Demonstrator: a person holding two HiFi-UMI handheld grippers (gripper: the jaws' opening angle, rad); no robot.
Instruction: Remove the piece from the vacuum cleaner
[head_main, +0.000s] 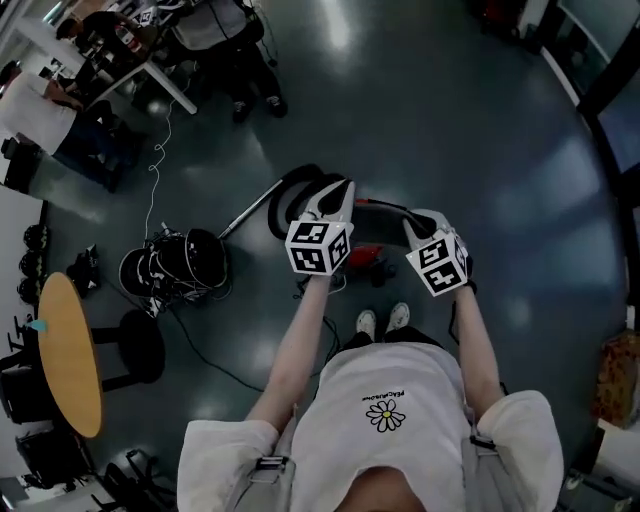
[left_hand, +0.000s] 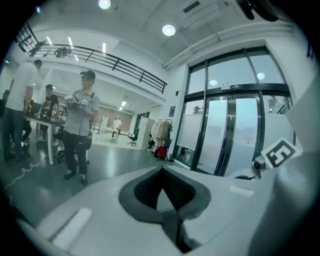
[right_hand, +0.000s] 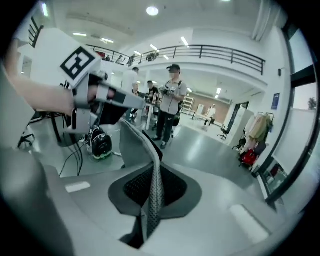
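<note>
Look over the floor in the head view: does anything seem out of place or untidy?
A thin white cable trails loose across the open floor from the white desk, and a black device sits in a tangle of wires. Both are likely trip hazards.

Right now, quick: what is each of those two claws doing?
Left gripper: closed, nothing between its jaws.
Right gripper: closed on a thin grey piece.
</note>
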